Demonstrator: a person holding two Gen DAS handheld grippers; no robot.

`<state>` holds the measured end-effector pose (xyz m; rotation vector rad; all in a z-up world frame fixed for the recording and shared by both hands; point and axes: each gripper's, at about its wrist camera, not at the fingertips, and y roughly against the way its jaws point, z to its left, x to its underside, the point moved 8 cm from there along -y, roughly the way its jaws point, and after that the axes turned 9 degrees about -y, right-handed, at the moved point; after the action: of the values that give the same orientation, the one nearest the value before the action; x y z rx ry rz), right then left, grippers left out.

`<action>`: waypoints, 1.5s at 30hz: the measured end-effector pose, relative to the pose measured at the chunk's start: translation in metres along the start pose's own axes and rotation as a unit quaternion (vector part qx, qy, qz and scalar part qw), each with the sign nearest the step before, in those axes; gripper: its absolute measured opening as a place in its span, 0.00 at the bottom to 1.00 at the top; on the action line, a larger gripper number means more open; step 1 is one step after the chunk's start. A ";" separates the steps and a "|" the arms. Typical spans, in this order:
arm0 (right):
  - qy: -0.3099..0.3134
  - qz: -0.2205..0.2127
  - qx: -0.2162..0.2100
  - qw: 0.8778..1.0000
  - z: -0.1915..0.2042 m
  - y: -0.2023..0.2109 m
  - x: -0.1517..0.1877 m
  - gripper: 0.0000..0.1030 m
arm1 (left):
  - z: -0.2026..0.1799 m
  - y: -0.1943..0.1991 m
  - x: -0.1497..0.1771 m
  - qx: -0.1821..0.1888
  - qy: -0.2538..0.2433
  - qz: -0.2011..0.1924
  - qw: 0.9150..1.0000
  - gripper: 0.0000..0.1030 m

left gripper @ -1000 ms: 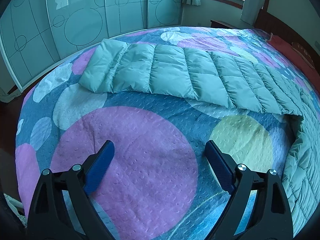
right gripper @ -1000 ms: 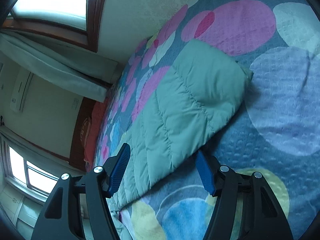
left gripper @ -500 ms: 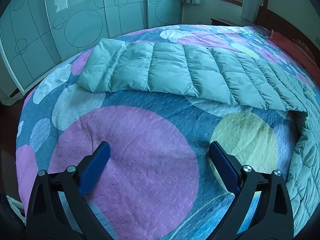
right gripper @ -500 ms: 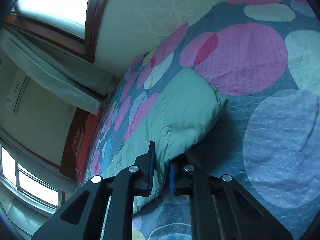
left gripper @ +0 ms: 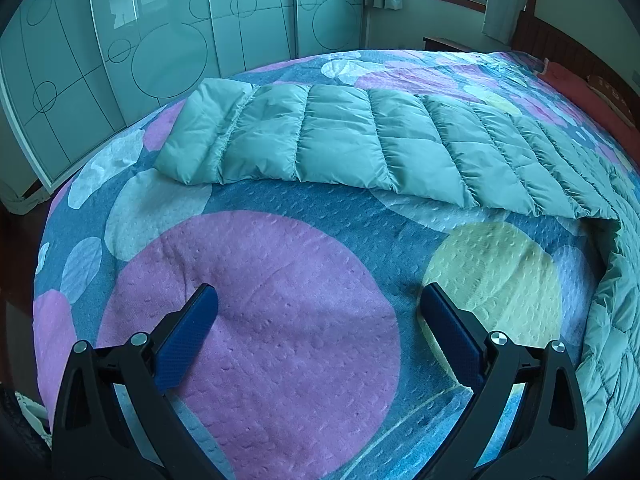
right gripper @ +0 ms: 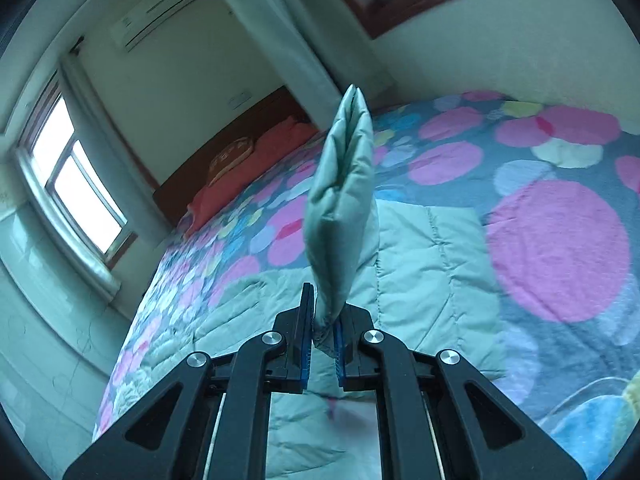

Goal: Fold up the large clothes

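Observation:
A pale green quilted down coat (left gripper: 360, 148) lies spread on the bed. In the left wrist view one sleeve stretches flat across the far side, its cuff (left gripper: 200, 132) at the left. My left gripper (left gripper: 320, 324) is open and empty, low over the bedspread in front of that sleeve, apart from it. In the right wrist view my right gripper (right gripper: 323, 340) is shut on the end of the other sleeve (right gripper: 340, 208) and holds it lifted, standing up above the coat's body (right gripper: 424, 272).
The bed has a bedspread (left gripper: 260, 320) with large pink, blue and yellow circles. Sliding wardrobe doors (left gripper: 120, 40) stand beyond the bed's far edge. A red pillow (right gripper: 240, 184) and wooden headboard (right gripper: 200, 172) are at the head end, with windows (right gripper: 80, 188) beyond.
My right gripper closed on the sleeve end and lifted it off the bed, swinging toward the coat's body. My left gripper stayed open and shifted only slightly.

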<state>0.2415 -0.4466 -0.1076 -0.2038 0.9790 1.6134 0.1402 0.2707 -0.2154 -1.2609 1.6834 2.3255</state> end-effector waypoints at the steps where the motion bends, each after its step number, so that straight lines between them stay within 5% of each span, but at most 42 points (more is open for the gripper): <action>1: 0.014 0.011 -0.009 1.000 0.017 -0.009 0.009 0.08 | 0.000 0.000 0.000 0.000 0.000 0.000 1.000 0.98; 15: 0.184 0.162 -0.093 0.965 0.199 -0.083 0.179 0.08 | 0.000 0.000 -0.001 0.002 0.001 -0.001 1.000 0.98; 26: 0.232 0.254 -0.074 0.936 0.216 -0.116 0.266 0.08 | 0.000 -0.001 -0.002 0.001 0.001 -0.002 1.000 0.98; 29: 0.233 0.262 -0.064 0.934 0.213 -0.119 0.271 0.12 | 0.001 -0.001 -0.002 0.001 0.001 -0.003 1.000 0.98; 33: 0.225 0.277 -0.072 0.931 0.214 -0.115 0.272 0.50 | 0.000 0.000 -0.001 0.001 0.001 -0.003 1.000 0.98; 34: 0.224 0.274 -0.077 0.932 0.215 -0.109 0.268 0.54 | 0.000 0.000 -0.001 0.001 0.001 -0.003 1.000 0.98; 39: 0.194 0.242 -0.090 0.947 0.195 -0.074 0.212 0.54 | 0.000 0.000 -0.001 0.000 0.000 -0.004 1.000 0.98; 45: 0.182 0.164 0.051 0.968 0.096 -0.078 0.124 0.53 | 0.000 0.000 0.000 0.000 0.000 -0.004 1.000 0.98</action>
<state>0.3070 -0.2925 -0.1595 -0.2850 1.4353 1.8580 0.1404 0.2709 -0.2152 -1.2650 1.6763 2.3213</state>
